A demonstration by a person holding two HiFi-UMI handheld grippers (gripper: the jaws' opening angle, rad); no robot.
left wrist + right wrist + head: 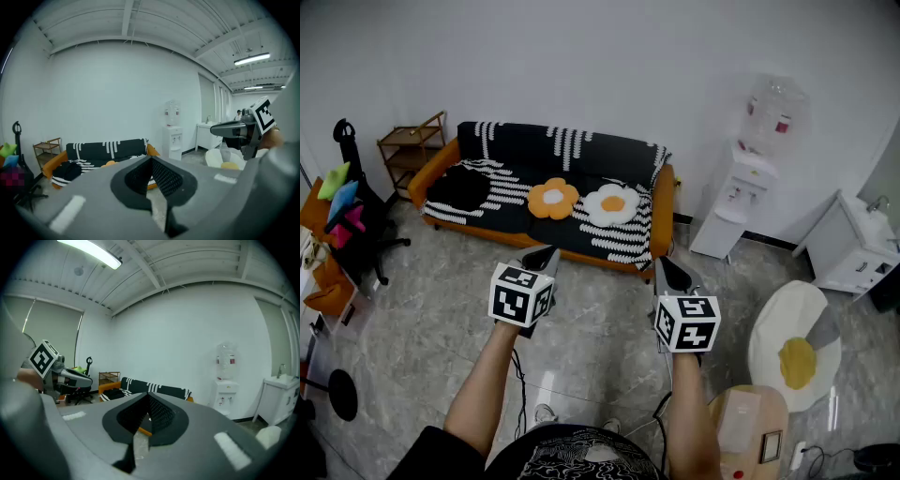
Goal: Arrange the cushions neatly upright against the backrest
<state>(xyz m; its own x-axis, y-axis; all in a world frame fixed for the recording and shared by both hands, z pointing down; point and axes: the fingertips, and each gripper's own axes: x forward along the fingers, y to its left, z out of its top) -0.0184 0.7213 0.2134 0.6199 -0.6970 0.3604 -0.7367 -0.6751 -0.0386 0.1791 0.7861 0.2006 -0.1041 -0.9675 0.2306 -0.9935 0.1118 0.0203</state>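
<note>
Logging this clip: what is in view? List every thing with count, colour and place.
sofa: one, orange under a black-and-white striped cover, against the far wall
black cushion: one, lying on the seat's left end
flower cushions: two, orange and white, lying flat mid-seat, side by side
shelf: one, wooden, left of the sofa
chair: one, black, far left
water dispenser: one, white, right of the sofa
cabinet: one, white, far right
egg cushion: one, white with yellow centre, on the floor at right
stool: one, light wood, bottom right
left gripper: grey, jaws shut, empty, aimed at the sofa
right gripper: grey, jaws shut, empty, aimed at the sofa
</note>
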